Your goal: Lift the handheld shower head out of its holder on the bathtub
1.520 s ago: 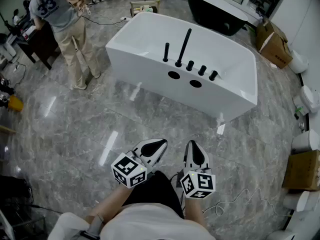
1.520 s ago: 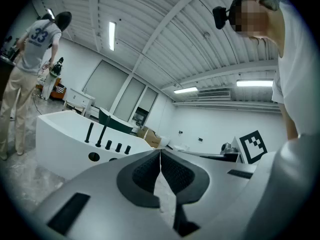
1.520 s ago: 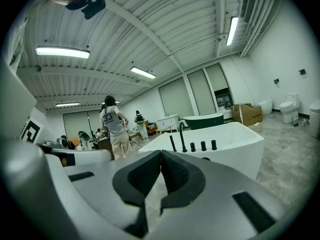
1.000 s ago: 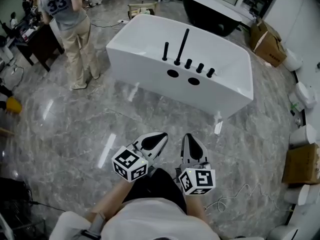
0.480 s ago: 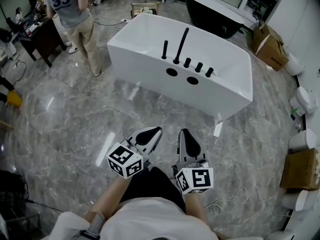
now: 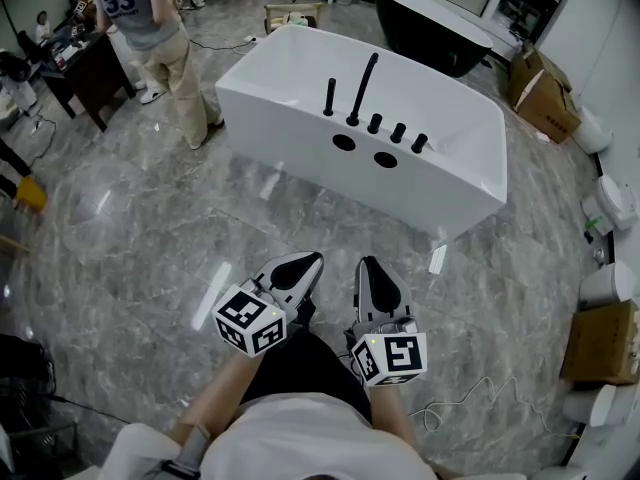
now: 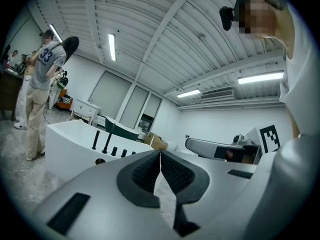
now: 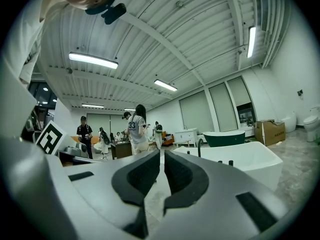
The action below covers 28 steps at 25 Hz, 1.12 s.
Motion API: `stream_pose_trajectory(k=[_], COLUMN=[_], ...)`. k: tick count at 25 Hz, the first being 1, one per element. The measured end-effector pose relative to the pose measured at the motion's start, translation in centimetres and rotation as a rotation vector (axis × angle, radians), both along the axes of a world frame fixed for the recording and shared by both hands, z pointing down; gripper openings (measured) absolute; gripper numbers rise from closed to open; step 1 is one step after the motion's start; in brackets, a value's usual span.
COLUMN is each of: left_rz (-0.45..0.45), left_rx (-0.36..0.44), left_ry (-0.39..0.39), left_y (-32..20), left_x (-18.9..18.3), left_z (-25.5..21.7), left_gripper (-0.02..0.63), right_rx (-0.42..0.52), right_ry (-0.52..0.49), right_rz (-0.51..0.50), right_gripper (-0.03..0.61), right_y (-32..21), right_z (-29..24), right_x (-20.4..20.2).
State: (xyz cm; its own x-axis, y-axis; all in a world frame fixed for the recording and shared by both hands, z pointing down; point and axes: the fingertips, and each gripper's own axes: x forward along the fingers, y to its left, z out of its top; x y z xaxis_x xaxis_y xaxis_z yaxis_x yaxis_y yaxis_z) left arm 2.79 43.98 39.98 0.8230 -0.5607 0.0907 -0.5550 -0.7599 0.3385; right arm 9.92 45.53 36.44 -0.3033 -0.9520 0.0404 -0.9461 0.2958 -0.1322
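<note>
A white bathtub (image 6: 300,128) stands on the marble floor ahead of me. On its near rim stands a row of black fittings. The tall slanted black shower head (image 6: 365,88) sits in its holder, between a short post (image 6: 329,98) and three knobs (image 6: 397,133). My left gripper (image 6: 300,263) and right gripper (image 6: 370,266) are held side by side low in the head view, well short of the tub. Both are shut and empty. The left gripper view shows the tub (image 7: 70,139) and the shower head (image 7: 107,140) far off to the left. In the right gripper view, the tub (image 8: 240,159) lies to the right.
A person in a grey numbered shirt (image 6: 150,28) stands at the tub's left end beside a dark table (image 6: 80,68). A black tub (image 6: 430,13) is behind. Cardboard boxes (image 6: 545,98), (image 6: 605,343) and toilets (image 6: 615,198) line the right side. A cable (image 6: 470,398) lies on the floor.
The person in the numbered shirt has walked a few steps toward the far left. Both grippers have stayed shut, close together and almost in place.
</note>
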Motion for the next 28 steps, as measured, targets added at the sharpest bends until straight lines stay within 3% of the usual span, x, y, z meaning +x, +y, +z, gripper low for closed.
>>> stream_pose_trajectory(k=[13,28], left_rz=[-0.009,-0.039], left_rx=[0.036,0.042], left_ry=[0.010,0.026], left_y=[-4.6,-15.4], left_x=[1.1,0.5], left_z=[-0.7,-1.1], left_gripper=[0.011,0.011], right_rx=[0.013,0.024], right_ry=[0.018,0.019], right_rz=[-0.035,-0.086], right_gripper=[0.021,0.021], right_y=[-4.4,-15.1], right_z=[-0.1,-0.8], right_x=[0.3,-0.9])
